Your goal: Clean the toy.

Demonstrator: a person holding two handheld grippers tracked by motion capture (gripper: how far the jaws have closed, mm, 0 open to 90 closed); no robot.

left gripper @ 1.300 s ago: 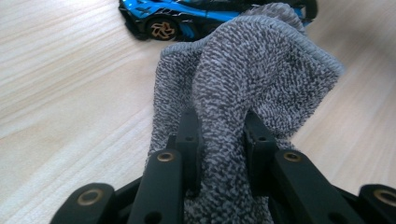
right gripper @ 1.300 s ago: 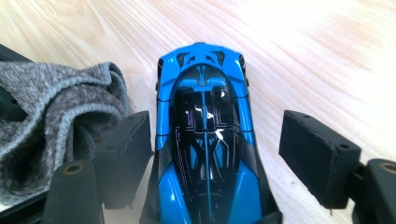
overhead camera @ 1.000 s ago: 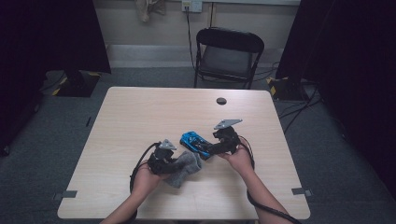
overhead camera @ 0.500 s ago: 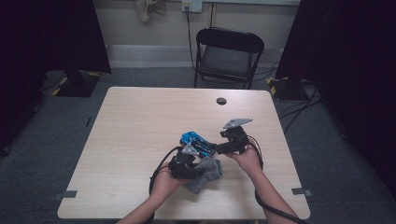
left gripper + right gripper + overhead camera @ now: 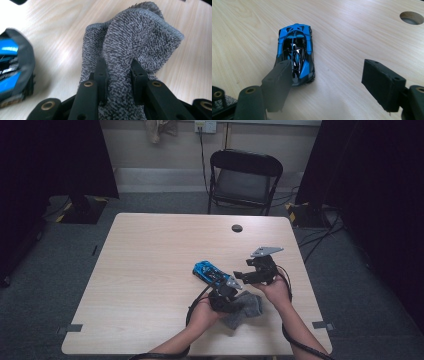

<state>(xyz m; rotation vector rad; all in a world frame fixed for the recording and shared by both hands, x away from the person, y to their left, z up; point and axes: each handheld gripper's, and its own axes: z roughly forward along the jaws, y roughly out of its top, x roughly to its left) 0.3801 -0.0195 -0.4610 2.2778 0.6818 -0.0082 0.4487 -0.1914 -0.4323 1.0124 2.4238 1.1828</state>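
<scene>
A fold of grey terry cloth (image 5: 135,37) is pinched between my left gripper's (image 5: 117,72) jaws, and the rest of the cloth (image 5: 246,308) lies on the table near the front edge. In the high view the left gripper (image 5: 226,292) sits just below a blue and black toy car (image 5: 207,271). My right gripper (image 5: 332,75) stands open over bare wood, with the toy car (image 5: 296,52) lying ahead of its left jaw and nothing between its pads. That right gripper (image 5: 246,276) is to the right of the car in the high view.
The light wooden table (image 5: 150,270) has a round cable hole (image 5: 237,228) near its far edge; the hole (image 5: 411,17) also shows at the top right of the right gripper view. A black folding chair (image 5: 245,175) stands behind the table. Cables trail on the floor at right.
My left gripper has dragged the grey cloth rightwards along the table's front, to just under the car. The right gripper has drifted a little to the right. The car has stayed put.
</scene>
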